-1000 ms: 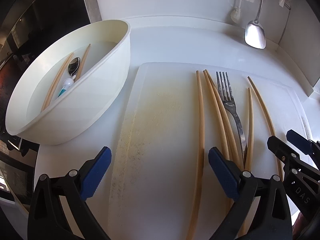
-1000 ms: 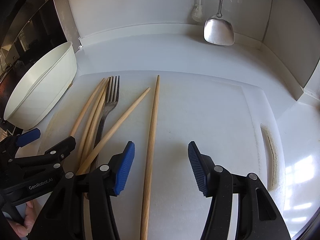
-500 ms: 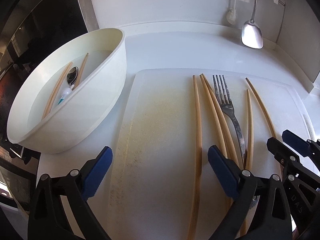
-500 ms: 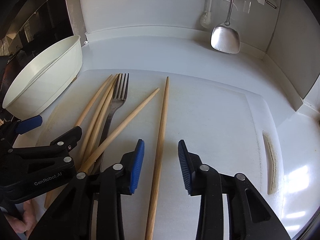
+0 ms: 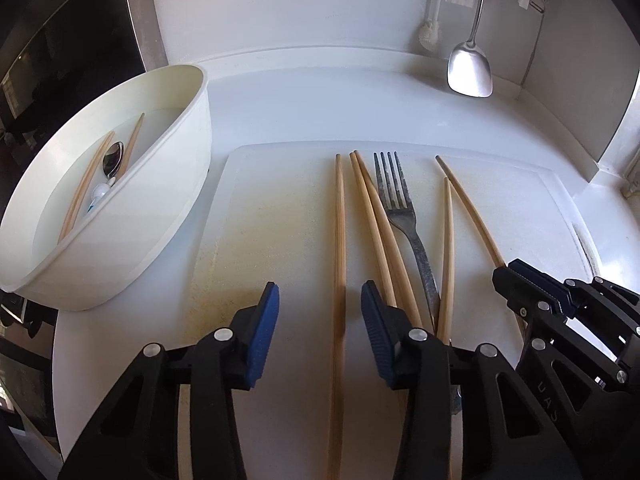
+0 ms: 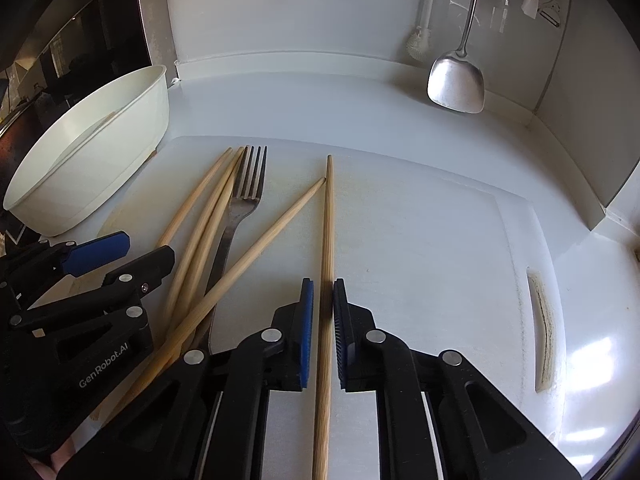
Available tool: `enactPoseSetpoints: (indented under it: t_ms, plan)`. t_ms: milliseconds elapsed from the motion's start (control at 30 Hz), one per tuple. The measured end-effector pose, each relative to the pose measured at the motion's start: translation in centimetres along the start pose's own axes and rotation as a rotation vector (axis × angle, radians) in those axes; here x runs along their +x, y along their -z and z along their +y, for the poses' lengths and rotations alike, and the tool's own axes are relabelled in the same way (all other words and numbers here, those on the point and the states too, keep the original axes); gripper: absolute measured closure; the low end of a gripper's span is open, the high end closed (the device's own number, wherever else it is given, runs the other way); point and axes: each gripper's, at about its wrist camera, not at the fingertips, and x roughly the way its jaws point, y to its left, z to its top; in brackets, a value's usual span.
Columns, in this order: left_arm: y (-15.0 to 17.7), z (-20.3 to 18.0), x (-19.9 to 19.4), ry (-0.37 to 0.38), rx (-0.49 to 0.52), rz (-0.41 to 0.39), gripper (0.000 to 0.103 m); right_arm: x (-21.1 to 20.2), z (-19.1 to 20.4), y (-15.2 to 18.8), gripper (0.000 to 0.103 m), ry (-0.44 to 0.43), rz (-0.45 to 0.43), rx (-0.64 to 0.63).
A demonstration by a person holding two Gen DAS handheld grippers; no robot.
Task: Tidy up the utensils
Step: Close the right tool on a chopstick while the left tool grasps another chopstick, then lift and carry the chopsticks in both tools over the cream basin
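Note:
Several wooden chopsticks and a metal fork (image 5: 400,208) lie lengthwise on a white cutting board (image 5: 260,220). My left gripper (image 5: 319,296) straddles the leftmost chopstick (image 5: 340,220). Its jaws are closing, and a gap still shows between each blue pad and the stick. My right gripper (image 6: 323,286) is shut on the rightmost chopstick (image 6: 328,220), both pads pressing on it near its thick end. The fork (image 6: 244,200) and the other chopsticks lie to its left, beside my left gripper (image 6: 128,256). The right gripper (image 5: 516,276) also shows in the left wrist view.
A white oval bowl (image 5: 140,220) stands left of the board and holds two chopsticks and a spoon (image 5: 112,158). A metal spatula (image 6: 456,84) and a brush hang on the back wall. A dark appliance front rises at the far left.
The right gripper's jaws went from wide apart to shut on the rightmost chopstick. The left gripper's jaws narrowed sharply around the leftmost chopstick. Neither hand shifted much.

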Motion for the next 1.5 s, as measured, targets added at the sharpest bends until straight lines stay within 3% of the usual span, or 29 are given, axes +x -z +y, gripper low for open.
enactPoseSetpoints:
  t_ms: [67,167,400,733,1167,1500]
  plan:
    - [0.0,-0.1,0.0,0.015,0.009,-0.003,0.07,0.0,-0.1,0.0,0.096,-0.004,-0.001,0.002]
    - [0.1,-0.6,-0.1,0.034,0.032,-0.006,0.096,0.0,-0.1,0.0,0.097,-0.006,-0.004,0.002]
    - [-0.2,0.2,-0.2,0.096,-0.026,0.029,0.096,-0.1,-2.1,0.2,0.097,-0.102,0.007,0.115]
    - [-1.0,0.9,-2.1,0.147,-0.079,0.006,0.096,-1.9,-2.6,0.0,0.097,-0.143,-0.023,0.157]
    - [-3.5,2.6,-8.1,0.097,-0.125,-0.078,0.096,-6.2,-1.6,-3.4,0.097,-0.213,-0.103,0.097]
    - [-6.0,10.3,-11.8,0.023,-0.195,-0.14,0.096,-7.7,4.7,-8.8,0.097,-0.273,-0.15,0.011]
